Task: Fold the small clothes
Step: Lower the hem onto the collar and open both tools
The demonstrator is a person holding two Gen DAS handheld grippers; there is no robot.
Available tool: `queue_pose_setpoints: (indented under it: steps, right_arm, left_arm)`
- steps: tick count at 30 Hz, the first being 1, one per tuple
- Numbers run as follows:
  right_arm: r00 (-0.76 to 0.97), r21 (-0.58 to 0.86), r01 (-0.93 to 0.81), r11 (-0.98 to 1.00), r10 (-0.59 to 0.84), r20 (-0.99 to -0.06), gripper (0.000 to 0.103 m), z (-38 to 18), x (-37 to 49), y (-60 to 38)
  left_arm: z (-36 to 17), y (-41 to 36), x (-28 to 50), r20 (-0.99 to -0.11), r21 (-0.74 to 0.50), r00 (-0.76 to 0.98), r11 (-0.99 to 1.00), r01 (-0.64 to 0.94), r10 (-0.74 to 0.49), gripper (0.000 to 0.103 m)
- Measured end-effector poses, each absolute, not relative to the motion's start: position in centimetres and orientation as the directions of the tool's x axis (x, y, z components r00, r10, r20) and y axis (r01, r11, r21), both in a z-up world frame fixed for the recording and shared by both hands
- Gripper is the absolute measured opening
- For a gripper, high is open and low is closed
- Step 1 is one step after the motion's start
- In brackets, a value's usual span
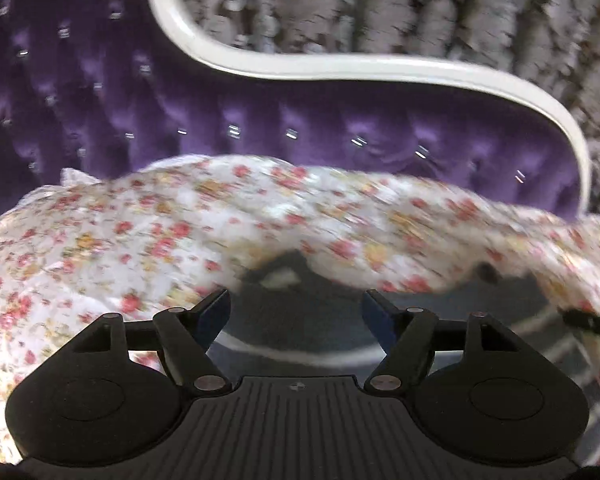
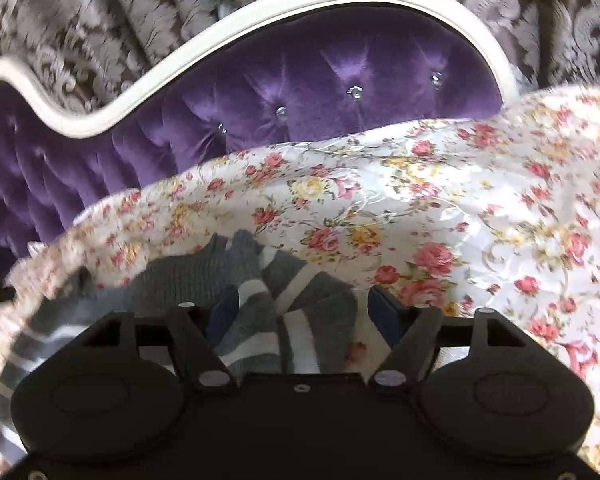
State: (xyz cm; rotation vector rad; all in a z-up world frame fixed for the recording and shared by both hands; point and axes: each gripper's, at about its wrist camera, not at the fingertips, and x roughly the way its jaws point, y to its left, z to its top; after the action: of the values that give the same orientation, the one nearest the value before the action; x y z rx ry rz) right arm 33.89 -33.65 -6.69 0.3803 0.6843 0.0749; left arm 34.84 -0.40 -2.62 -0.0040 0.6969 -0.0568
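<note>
**Both grippers poised wide over a striped knit on the floral bed**

Black two-finger right gripper [image 2: 300,312] fills the near edge of its view, jaws spread wide with nothing pinched; between and under its blue-padded fingers [image 2: 384,314] lies the crumpled grey knitted garment with white stripes [image 2: 256,308], which I take to be the small piece to fold, bunched rather than flat, so the wide opening looks chosen to straddle a thick fold of it.

Largest in sight is the white quilted bedspread with red and yellow roses [image 2: 440,208], the soft surface the garment rests on; behind it rises the purple tufted velvet headboard with a cream curved frame [image 2: 300,80], and beyond that a grey-brown damask wall [image 2: 100,20].

Black left gripper [image 1: 296,312] also stands wide and holds nothing; blur hides what dark surface lies between its fingers, beneath a lifted edge of the bedspread [image 1: 180,220]; the right tool's tip shows at that view's right edge.

No basket, box or other container shows in either view.
</note>
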Motion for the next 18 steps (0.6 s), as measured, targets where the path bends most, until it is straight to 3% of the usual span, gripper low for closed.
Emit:
queue_pose_setpoints:
  steps: [7,18]
  right_arm:
    - [0.677,0.517,-0.026,0.856,0.396,-0.621,0.091,-6.3,34.6,-36.1]
    - [0.527,0.698,-0.044,0.715,0.61,-0.592,0.092,-8.4,35.2,-38.0]
  left_arm:
    - [-5.8,-4.0,34.9,-0.718,0.008,0.693,0.995,0.102,-0.065,0.071]
    - [-7.9,-4.8,35.5,-0.75,0.03,0.661,0.996,0.087,-0.035,0.085]
